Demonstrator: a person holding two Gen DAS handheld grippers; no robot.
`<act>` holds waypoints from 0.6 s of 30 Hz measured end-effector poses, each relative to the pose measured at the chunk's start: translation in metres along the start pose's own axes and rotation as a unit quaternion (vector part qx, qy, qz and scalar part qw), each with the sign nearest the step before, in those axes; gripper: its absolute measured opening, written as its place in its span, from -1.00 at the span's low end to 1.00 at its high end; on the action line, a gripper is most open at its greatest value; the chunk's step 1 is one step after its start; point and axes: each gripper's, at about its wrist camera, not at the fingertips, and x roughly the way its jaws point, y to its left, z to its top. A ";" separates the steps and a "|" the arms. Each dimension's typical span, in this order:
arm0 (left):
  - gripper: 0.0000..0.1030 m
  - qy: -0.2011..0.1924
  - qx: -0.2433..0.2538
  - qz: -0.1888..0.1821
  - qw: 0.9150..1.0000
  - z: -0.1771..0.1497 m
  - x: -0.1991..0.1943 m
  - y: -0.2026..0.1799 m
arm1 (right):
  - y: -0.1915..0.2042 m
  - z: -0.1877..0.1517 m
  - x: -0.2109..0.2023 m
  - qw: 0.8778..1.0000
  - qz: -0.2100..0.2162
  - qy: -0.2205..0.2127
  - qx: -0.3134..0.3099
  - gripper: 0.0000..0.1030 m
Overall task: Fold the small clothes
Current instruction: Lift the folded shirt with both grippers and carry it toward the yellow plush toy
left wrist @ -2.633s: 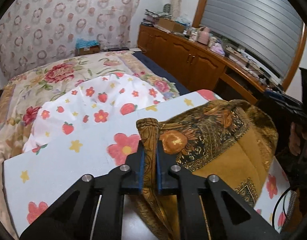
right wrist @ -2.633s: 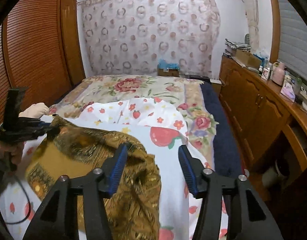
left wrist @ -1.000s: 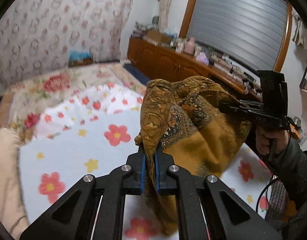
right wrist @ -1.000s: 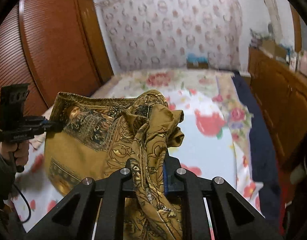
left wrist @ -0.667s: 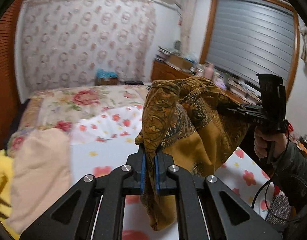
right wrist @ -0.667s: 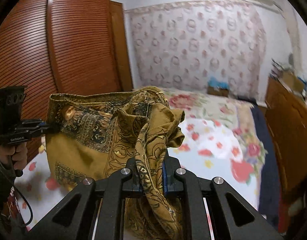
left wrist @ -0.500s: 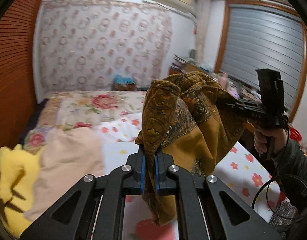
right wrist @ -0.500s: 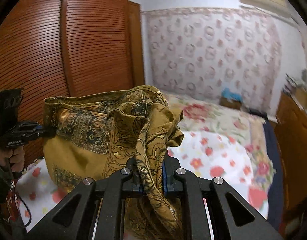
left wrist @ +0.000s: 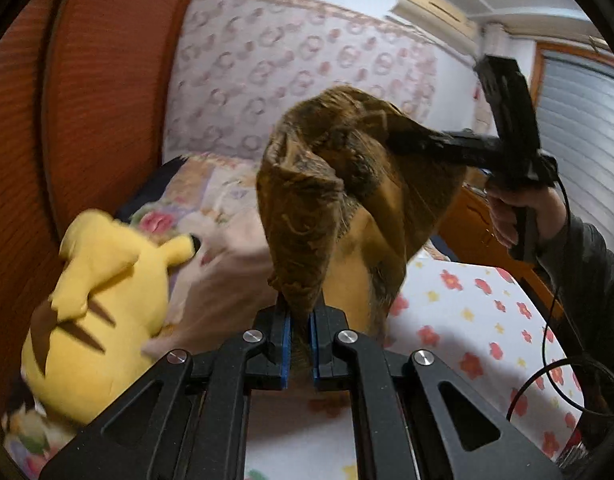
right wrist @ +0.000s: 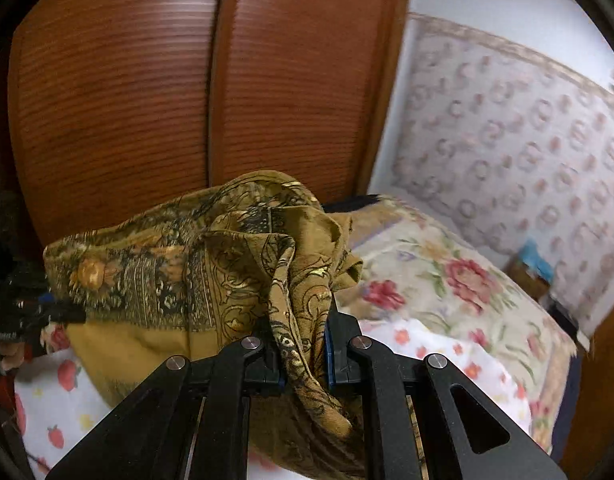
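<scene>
- Bedroom setting: a flowered bed (left wrist: 487, 320) lay below, a yellow plush toy (left wrist: 103, 304) at its left edge.
- Both the left gripper (left wrist: 299, 340) and right gripper (right wrist: 305, 354) pinched the brown patterned cloth (right wrist: 211, 264), lifting it above the bed, likely to let it hang open before folding.

1. The right gripper (right wrist: 303, 346) is clamped on a bunched edge of the mustard patterned cloth (right wrist: 179, 276).
2. The cloth stretches left to the left gripper (right wrist: 63, 314) (dark, partly hidden).
3. Behind stand a wooden wardrobe (right wrist: 155, 92) and a floral bed (right wrist: 459, 288).
</scene>
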 end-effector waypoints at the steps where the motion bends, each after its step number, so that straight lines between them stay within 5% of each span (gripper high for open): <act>1: -0.85 0.002 -0.008 0.003 1.000 -0.004 -0.001 0.006 | 0.000 0.005 0.011 1.000 0.006 0.004 -0.006 -0.74; 8: -0.85 0.037 -0.021 0.030 0.999 -0.016 0.011 0.024 | -0.004 0.027 0.087 0.999 0.004 0.041 -0.002 -0.69; 10: -0.85 0.045 -0.020 0.038 0.998 -0.019 0.015 0.027 | -0.008 0.033 0.097 0.999 -0.003 0.046 0.011 -0.59; 14: -0.85 0.053 -0.026 0.046 0.997 -0.024 0.015 0.031 | -0.024 0.046 0.101 0.998 -0.013 0.036 0.055 -0.08; 18: -0.84 0.058 -0.029 0.054 0.996 -0.025 0.018 0.034 | -0.010 0.035 0.081 0.997 -0.032 0.013 0.064 0.01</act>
